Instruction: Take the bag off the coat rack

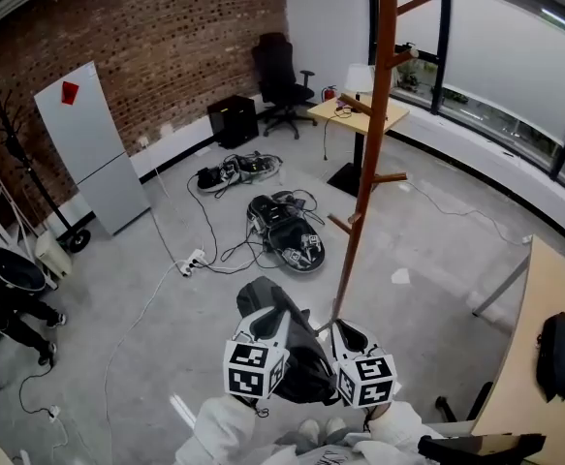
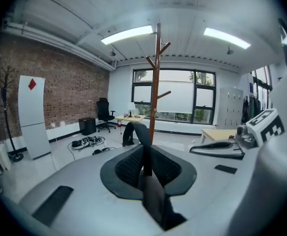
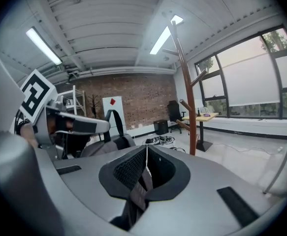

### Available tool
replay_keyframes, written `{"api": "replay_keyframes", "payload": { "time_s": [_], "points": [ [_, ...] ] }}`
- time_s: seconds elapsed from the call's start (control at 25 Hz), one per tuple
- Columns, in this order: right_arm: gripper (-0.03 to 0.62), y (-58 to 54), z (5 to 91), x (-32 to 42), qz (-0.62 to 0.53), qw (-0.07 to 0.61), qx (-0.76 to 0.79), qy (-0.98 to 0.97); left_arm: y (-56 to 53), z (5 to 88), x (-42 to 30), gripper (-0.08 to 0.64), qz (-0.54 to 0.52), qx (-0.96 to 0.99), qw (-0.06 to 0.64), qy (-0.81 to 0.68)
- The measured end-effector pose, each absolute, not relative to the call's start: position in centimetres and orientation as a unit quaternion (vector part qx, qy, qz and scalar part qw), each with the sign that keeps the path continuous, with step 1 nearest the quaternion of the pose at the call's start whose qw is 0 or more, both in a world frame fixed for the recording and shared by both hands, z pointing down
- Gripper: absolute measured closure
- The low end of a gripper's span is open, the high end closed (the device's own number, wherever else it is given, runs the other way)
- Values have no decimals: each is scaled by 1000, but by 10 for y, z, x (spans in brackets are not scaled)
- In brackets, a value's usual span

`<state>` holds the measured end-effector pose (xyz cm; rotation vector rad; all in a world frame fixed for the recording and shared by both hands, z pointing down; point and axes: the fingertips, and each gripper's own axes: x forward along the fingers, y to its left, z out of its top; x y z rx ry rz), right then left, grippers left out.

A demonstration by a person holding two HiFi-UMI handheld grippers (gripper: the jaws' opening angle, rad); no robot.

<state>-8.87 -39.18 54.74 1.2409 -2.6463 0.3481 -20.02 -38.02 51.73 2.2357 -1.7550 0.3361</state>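
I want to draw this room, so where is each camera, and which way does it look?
Left gripper view: rides the left gripper, faces the coat rack and windows; its jaws show, shut on a strap.
Right gripper view: rides the right gripper, faces the brick wall; its jaws show, also shut on the strap.
Head view: on the person's head, looking steeply down at floor and bag; white sleeves and both grippers show.
Shared: all three see the coat rack.
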Motion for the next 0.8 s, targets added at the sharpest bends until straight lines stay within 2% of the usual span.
{"api": "replay_keyframes", "payload": {
  "time_s": [0.36,0.8],
  "points": [
    [578,-400,563,-69,119,103,466,-871,-382,587,-152,517,97,783,186,-585],
    [578,-394,557,-31,116,84,499,-855,-370,564,-103,517,100,796,179,-570]
  ]
}}
